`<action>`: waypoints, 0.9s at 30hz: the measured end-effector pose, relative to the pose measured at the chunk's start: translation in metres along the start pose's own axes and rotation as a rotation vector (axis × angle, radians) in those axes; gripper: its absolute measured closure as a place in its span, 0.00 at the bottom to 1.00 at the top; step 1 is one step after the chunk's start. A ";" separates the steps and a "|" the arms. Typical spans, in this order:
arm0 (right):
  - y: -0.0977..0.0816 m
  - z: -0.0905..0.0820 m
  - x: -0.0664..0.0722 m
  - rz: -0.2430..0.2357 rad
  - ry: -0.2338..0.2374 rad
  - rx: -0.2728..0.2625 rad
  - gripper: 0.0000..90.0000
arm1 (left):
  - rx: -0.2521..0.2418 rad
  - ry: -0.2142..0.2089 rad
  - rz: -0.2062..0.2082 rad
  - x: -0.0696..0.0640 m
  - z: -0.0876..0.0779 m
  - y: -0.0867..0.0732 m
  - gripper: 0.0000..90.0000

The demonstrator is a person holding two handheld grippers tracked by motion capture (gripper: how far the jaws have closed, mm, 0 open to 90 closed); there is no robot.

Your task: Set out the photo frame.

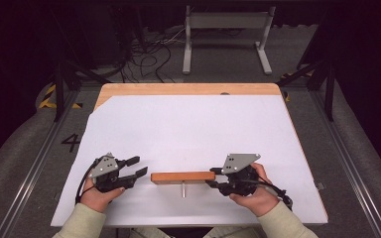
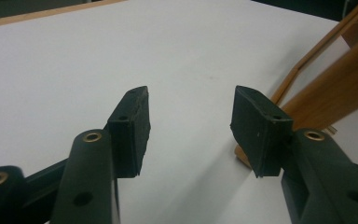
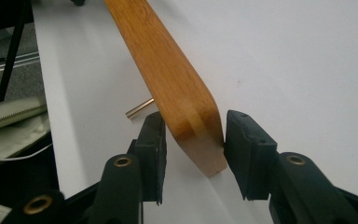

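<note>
We judged the step in hand to be taking hold of the wooden bar (image 1: 183, 177), which lay flat across the near part of the white counter (image 1: 193, 129), a short metal pin (image 1: 183, 190) sticking out of its near side toward us. Our right tongs (image 1: 213, 177) had the bar's right end between their pads: in the right gripper view the rounded end (image 3: 200, 140) sat between the two black pads, the right-hand pad touching the wood and the left-hand pad just beside it, so whether they truly pinched the bar we could not tell for sure; the jaws stood at a middling width set by the wood. Our left tongs (image 1: 139, 167) hung just off the bar's left end, jaws apart with nothing between them; in the left gripper view the open gap showed bare counter, and the bar (image 2: 335, 88) ran off to the right behind one pad. The next move, as we judged it, called for firming the right grip, then bringing the left tongs sideways until the bar's free end lay between their pads, and closing squarely so the bar would not twist or slide on the smooth counter.
</note>
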State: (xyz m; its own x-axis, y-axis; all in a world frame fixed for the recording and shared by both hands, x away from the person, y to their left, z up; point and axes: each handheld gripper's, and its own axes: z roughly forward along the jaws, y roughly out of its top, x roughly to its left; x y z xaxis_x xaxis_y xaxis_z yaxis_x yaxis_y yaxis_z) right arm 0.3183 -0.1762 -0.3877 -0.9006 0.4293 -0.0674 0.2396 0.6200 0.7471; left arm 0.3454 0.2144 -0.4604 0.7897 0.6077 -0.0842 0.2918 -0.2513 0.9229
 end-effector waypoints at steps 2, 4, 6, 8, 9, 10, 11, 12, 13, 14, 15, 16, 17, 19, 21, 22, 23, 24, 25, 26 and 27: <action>-0.002 0.000 0.001 0.005 0.006 0.004 0.65 | 0.017 0.002 -0.026 0.000 0.000 0.000 0.50; -0.005 0.001 0.002 0.006 0.009 0.005 0.65 | 0.025 -0.002 -0.048 -0.001 0.000 -0.001 0.48; -0.007 0.002 0.003 0.008 0.019 0.014 0.64 | 0.031 0.011 -0.032 0.000 0.001 0.000 0.47; -0.008 0.002 0.004 0.006 0.022 0.017 0.63 | 0.029 0.017 -0.033 0.000 0.001 0.000 0.46; -0.008 0.002 0.005 0.004 0.020 0.017 0.63 | 0.030 0.019 -0.036 0.000 0.001 0.000 0.46; -0.008 0.001 0.005 0.004 0.019 0.016 0.63 | 0.031 0.024 -0.030 0.001 0.001 0.000 0.45; -0.008 0.001 0.006 0.005 0.022 0.012 0.63 | 0.031 0.026 -0.027 0.001 0.001 0.000 0.45; -0.009 0.000 0.006 0.006 0.022 0.009 0.63 | 0.031 0.026 -0.023 0.001 0.001 0.000 0.44; -0.009 -0.001 0.006 0.008 0.024 0.008 0.62 | 0.029 0.029 -0.022 0.001 0.001 0.000 0.44; -0.009 -0.002 0.006 0.006 0.025 0.004 0.61 | 0.030 0.025 -0.021 0.002 0.001 0.000 0.44; -0.009 -0.003 0.007 0.008 0.024 0.004 0.60 | 0.029 0.027 -0.021 0.001 0.001 0.000 0.44; -0.009 -0.004 0.007 0.010 0.023 0.004 0.60 | 0.029 0.028 -0.020 0.001 0.001 0.000 0.44; -0.010 -0.004 0.007 0.011 0.022 0.004 0.59 | 0.027 0.030 -0.018 0.002 0.001 0.000 0.44; -0.011 -0.006 0.007 0.015 0.018 0.007 0.59 | 0.018 0.032 -0.027 0.001 0.000 0.001 0.44; -0.013 -0.007 0.007 0.025 0.012 0.017 0.59 | 0.020 0.037 -0.025 0.001 -0.001 0.001 0.45; -0.015 -0.007 0.006 0.034 0.009 0.029 0.63 | 0.022 0.036 -0.026 0.002 -0.001 0.001 0.45; -0.016 -0.007 0.006 0.040 0.009 0.038 0.66 | 0.025 0.036 -0.030 0.002 -0.002 0.001 0.45; -0.018 -0.007 0.005 0.048 0.006 0.053 0.72 | 0.024 0.038 -0.031 0.002 -0.002 0.001 0.46; -0.020 -0.006 0.004 0.056 0.003 0.069 0.80 | 0.025 0.038 -0.031 0.001 -0.001 0.001 0.46; -0.022 -0.005 0.003 0.061 0.005 0.083 0.86 | 0.023 0.040 -0.027 0.001 -0.001 0.001 0.46; -0.024 -0.003 0.002 0.067 0.014 0.100 0.91 | 0.023 0.042 -0.026 0.001 -0.001 0.001 0.47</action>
State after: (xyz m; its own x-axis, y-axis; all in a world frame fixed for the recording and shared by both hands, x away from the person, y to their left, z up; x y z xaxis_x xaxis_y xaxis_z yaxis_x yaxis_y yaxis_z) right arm 0.3095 -0.1927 -0.4037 -0.8862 0.4632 -0.0093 0.3341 0.6529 0.6798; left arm 0.3460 0.2159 -0.4589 0.7586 0.6450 -0.0921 0.3248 -0.2518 0.9117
